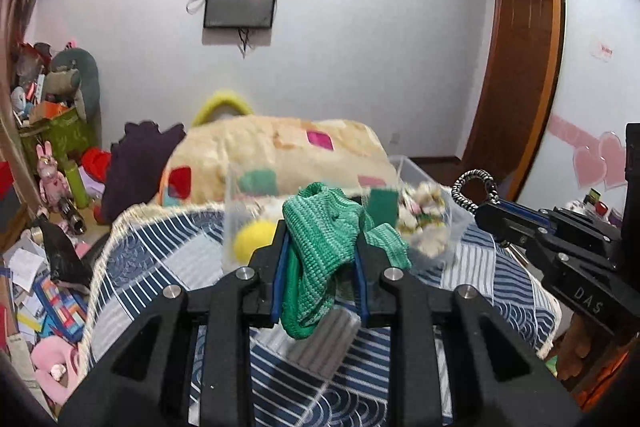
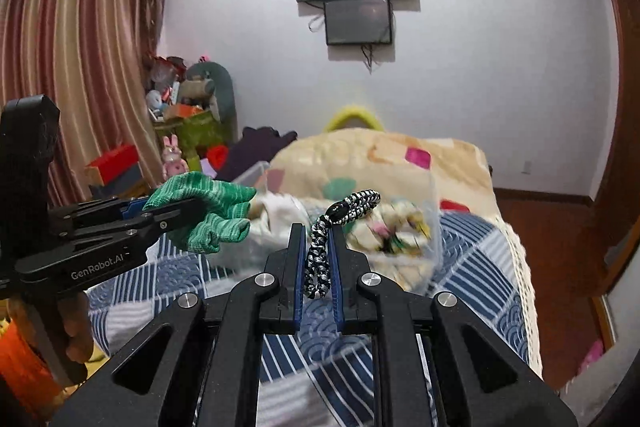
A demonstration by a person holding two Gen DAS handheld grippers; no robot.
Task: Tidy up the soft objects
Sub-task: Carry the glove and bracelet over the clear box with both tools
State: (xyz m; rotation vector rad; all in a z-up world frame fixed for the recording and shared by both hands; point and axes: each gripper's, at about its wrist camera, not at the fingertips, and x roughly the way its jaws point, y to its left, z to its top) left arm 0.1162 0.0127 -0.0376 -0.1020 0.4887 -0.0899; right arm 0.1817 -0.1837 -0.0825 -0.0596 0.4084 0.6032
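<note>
My left gripper is shut on a green knitted cloth, held above the bed; it also shows in the right wrist view. My right gripper is shut on a black-and-white braided cord, whose loop sticks up past the fingertips; the cord also shows in the left wrist view. A clear plastic bin stands on the bed just beyond both grippers, holding a yellow soft ball, a green block and a floral cloth. The bin also appears blurred in the right wrist view.
The bed has a blue-and-white patchwork quilt and a folded beige blanket behind the bin. A grey striped pad lies on the quilt below my left gripper. Toys and papers litter the floor at left. A wooden wardrobe stands at right.
</note>
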